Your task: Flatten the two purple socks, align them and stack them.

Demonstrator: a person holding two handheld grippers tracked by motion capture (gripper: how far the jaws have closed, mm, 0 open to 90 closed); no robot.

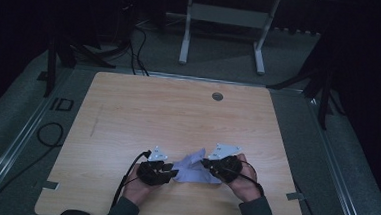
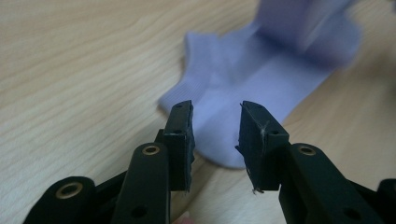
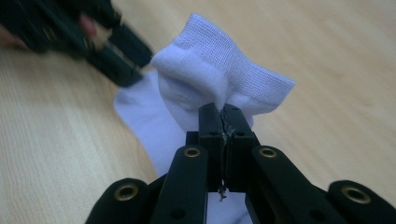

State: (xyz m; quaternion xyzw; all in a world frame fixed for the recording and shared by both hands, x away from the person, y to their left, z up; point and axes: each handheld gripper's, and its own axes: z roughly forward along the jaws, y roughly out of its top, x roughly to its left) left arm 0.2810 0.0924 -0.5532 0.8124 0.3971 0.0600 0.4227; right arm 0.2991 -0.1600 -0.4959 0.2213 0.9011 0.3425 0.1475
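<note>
On worktop (image 1: 128, 108): white sock (image 3: 205, 79), no readable label | right claw (image 3: 223, 112) clenched on sock's cuff | left claw (image 2: 215, 126) released, jaws apart over sock's end

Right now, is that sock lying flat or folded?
Partly folded: the right gripper, shut on the sock, lifts its cuff end back over the rest.

A dim lab or recording room: a bare wooden table (image 1: 178, 107) stands on grey carpet (image 1: 216, 59), with black stands (image 1: 56, 54) at its far corners, well beyond the grippers. Cables (image 1: 137, 44) trail over the floor past them, toward a white desk frame (image 1: 223, 34).
</note>
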